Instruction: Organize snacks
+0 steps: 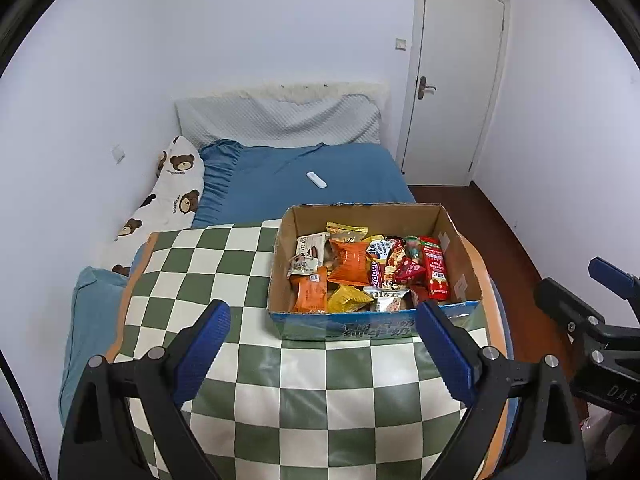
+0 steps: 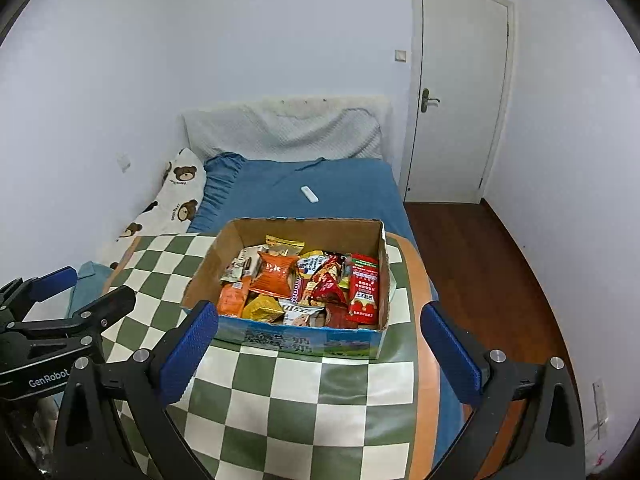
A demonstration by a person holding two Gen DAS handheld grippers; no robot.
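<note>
Cardboard box (image 1: 456, 258) of snacks (image 1: 352, 268) is seen beyond both spread, empty jaws – left gripper (image 1: 324, 344) and right gripper (image 2: 320, 344) are held clear, likely for approach.

Setting: a home bedroom. Evidence: bed (image 1: 320, 168) with blue sheet pushed against plain white walls, grey pillow (image 1: 280, 120) at its head, bear-print cushion (image 1: 172, 192) along the wall side. White door (image 1: 456, 80) with lever handle, wall light switch (image 1: 400, 43), dark wood floor (image 2: 480, 264).
</note>
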